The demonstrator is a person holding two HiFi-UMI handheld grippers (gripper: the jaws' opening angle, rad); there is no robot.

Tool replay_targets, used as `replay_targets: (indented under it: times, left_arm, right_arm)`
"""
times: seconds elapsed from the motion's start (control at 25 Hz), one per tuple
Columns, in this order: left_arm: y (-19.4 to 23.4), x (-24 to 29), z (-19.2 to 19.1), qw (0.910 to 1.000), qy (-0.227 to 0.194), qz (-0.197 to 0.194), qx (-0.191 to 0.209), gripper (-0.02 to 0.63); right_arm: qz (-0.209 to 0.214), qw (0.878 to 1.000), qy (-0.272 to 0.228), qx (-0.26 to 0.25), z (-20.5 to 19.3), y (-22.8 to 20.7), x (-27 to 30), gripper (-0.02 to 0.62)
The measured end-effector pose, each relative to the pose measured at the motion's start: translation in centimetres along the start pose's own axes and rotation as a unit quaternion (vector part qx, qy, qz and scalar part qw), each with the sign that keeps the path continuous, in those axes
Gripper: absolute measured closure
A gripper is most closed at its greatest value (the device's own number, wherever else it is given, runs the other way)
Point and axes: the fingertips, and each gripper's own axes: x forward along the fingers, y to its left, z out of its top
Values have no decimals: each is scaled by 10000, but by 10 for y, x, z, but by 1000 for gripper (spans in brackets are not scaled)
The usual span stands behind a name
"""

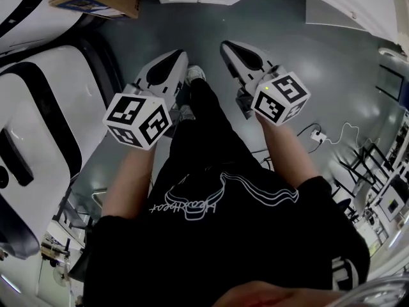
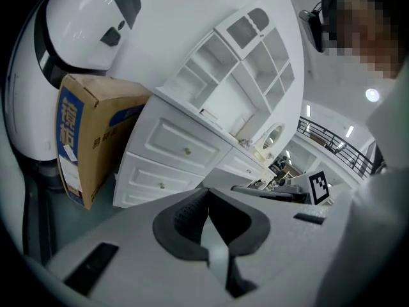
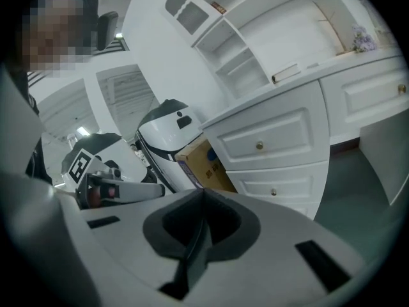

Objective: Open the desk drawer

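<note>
We hold both grippers out ahead of us over the grey floor (image 1: 300, 56), and neither reaches the desk (image 2: 211, 107), which stands well apart from them. The left gripper (image 1: 181, 59) is clenched on nothing: in its own view (image 2: 206, 194) the two dark pads meet at the tips with no object between them. The right gripper (image 1: 229, 48) is likewise closed and empty, its pads pressed together (image 3: 202, 194). Both drawers are pushed in, each with a small round knob. From the left gripper view, the upper drawer (image 2: 185, 149) and the lower drawer (image 2: 160, 184) lie ahead, above and to the left of the jaw tips. From the right gripper view, the same upper drawer (image 3: 259, 144) and lower drawer (image 3: 273, 190) sit ahead and to the right of the tips. A cardboard box (image 2: 83, 139) stands just beside that drawer stack, against a white machine (image 2: 89, 24).
</note>
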Motion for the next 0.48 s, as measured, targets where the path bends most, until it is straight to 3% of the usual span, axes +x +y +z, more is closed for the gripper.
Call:
replay_targets:
  times: [0.48]
  left_arm:
    - [74,59,-56,9996,215,103,-132,601]
  right_arm:
    - [-81,9993,367,67,-68,-75,76,589]
